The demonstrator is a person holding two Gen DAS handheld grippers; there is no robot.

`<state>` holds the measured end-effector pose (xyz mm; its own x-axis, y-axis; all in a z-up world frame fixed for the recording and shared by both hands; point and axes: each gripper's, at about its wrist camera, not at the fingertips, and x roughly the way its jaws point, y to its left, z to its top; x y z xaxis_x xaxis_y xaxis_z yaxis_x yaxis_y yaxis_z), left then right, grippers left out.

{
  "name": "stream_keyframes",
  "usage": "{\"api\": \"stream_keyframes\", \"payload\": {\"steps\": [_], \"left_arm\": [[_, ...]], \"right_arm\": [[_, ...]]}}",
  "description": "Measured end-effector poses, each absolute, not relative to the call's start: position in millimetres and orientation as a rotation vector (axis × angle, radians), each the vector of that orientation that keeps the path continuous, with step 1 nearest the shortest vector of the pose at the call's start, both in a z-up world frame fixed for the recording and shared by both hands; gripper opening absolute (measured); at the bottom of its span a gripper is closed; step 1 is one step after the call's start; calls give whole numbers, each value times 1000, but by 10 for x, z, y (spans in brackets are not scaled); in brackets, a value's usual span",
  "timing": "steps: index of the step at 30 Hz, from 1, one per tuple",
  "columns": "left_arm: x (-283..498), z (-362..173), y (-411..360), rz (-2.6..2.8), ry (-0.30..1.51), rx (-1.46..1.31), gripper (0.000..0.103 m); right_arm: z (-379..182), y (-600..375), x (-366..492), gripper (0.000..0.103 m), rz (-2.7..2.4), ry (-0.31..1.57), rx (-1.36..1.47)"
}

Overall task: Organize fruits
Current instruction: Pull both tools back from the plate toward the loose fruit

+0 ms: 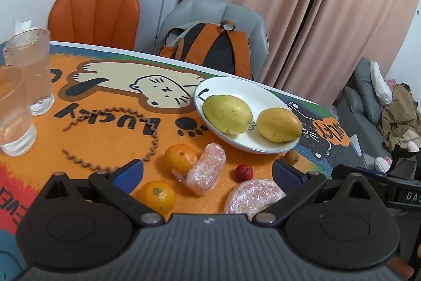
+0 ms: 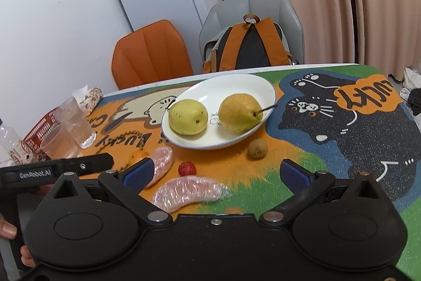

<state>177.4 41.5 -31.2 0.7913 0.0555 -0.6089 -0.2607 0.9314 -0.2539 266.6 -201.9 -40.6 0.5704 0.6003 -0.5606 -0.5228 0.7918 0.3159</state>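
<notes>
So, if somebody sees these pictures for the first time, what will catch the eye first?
Probably the white plate near the table's far edge, with two yellow pears lying side by side in it. Next, the loud cartoon-cat tablecloth, and the loose fruit in front of the plate: two oranges, a small red fruit and two plastic-wrapped pieces.

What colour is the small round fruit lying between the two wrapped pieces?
Red: small round fruit, clearest in the right wrist view.
</notes>
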Motion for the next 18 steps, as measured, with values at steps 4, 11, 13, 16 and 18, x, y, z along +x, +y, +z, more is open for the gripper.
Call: {"api": "stream_keyframes", "payload": {"steps": [4,11,13,16,18], "left_arm": [[1630,-324,437,186,625,-350,103],[1415,-358,494,206,619,-340,103],[1358,-380,520,208,625,-348,103],[1287,-428,566,210,642,-359,103],[1226,-458,583,209,649,-362,103]], "right_arm": [[-424,-2022,2576,103,671,708,100],[-453,-2053,2419,103,682,716,87],[-468,-2062,2374,103,678,715,85],[-509,-2075,2326,103,663,717,89],[-544,-2077,2299,102,656,728,92]]}}
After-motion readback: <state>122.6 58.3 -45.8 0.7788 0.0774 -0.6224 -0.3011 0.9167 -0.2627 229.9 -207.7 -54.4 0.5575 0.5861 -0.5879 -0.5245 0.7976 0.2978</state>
